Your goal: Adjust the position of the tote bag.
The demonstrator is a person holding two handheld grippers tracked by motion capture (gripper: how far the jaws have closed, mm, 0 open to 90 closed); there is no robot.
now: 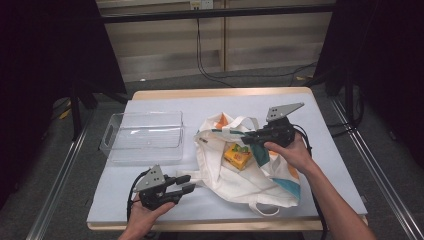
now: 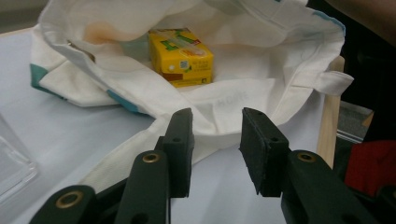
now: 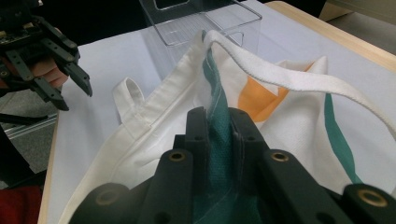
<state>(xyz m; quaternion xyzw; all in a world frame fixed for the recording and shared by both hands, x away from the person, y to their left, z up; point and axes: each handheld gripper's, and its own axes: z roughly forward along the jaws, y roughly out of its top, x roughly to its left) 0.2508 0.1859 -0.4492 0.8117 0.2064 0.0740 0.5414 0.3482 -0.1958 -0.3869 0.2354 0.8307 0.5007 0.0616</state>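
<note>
A white cloth bag (image 1: 240,170) with teal and orange patches is lying open near the middle of the counter (image 1: 150,200), its mouth gaping toward the person's left. A yellow carton (image 1: 237,155) is resting inside the bag, just within the opening. The right gripper (image 1: 250,139) is gripping the bag's upper rim, its fingers (image 3: 201,126) pinching a teal fold of the cloth between them and lifting that edge. The left gripper (image 1: 187,184) is hovering at the near left corner of the bag, just short of the cloth; its fingers (image 2: 180,140) are standing at a narrow gap with nothing between them. A clear plastic bin (image 1: 142,136) is sitting on the counter to the left of the bag, just beside it.
</note>
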